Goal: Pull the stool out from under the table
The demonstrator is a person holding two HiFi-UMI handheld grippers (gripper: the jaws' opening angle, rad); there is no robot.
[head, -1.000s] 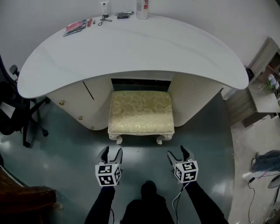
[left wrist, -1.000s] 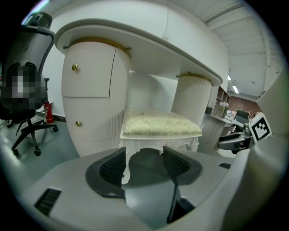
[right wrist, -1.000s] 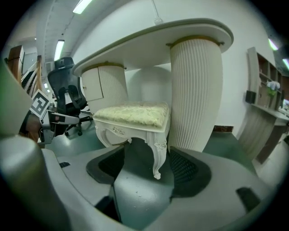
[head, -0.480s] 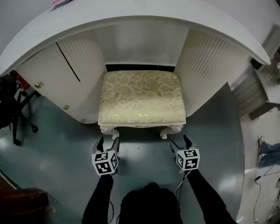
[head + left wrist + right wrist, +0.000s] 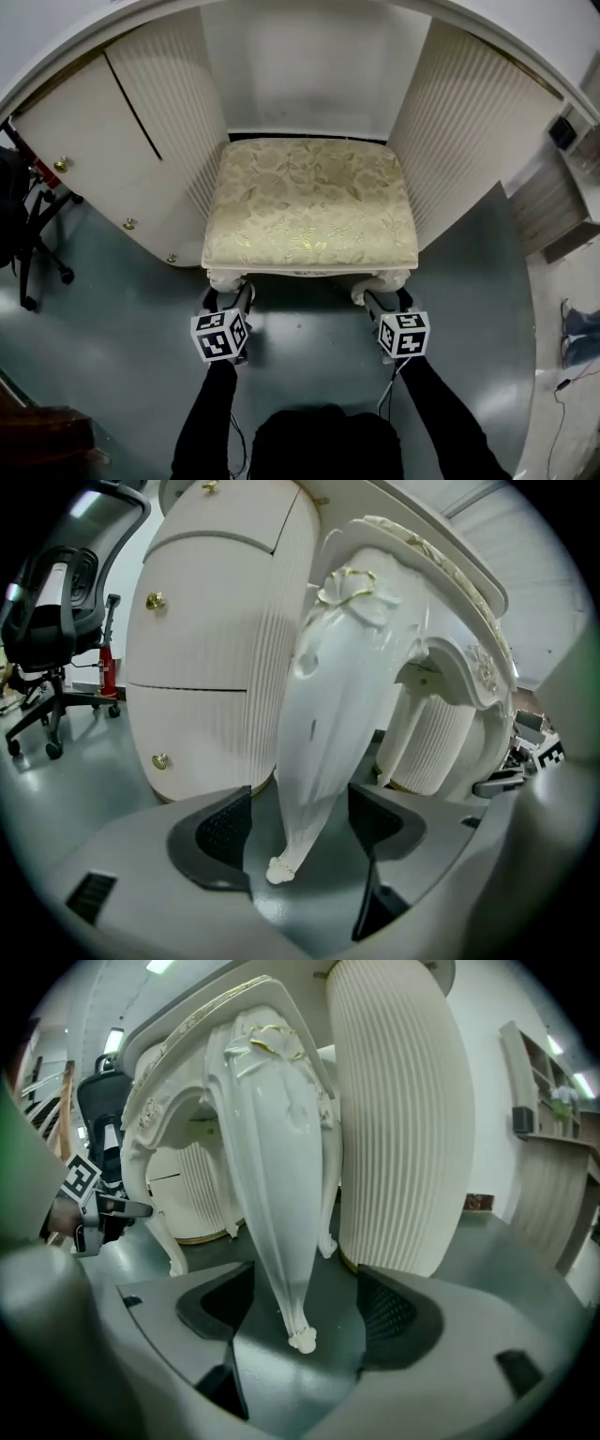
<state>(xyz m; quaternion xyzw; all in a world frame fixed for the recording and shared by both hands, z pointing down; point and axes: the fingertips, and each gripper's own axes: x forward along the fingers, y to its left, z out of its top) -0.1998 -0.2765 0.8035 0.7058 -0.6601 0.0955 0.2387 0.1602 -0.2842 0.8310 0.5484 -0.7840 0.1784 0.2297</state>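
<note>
The stool [image 5: 309, 202], with a gold patterned cushion and carved white legs, stands in the knee gap of the white table [image 5: 141, 122]. My left gripper [image 5: 228, 298] is at the stool's front left leg [image 5: 323, 724]. That leg stands between the open jaws of my left gripper [image 5: 298, 822], with a gap to each pad [image 5: 225, 832]. My right gripper [image 5: 386, 300] is at the front right leg [image 5: 277, 1194]. Its jaws are likewise open around the leg at my right gripper [image 5: 305, 1312], and neither pad touches it.
Ribbed white pedestals [image 5: 469, 122] flank the stool closely on both sides. The left cabinet has drawers with brass knobs [image 5: 157, 600]. A black office chair [image 5: 23, 234] stands at the far left on the grey-green floor [image 5: 309, 366]. Shelving [image 5: 572, 197] is at the right.
Both grippers have moved forward and down to the stool's front legs, which now stand between the jaws. The head view has dropped closer to the stool.
</note>
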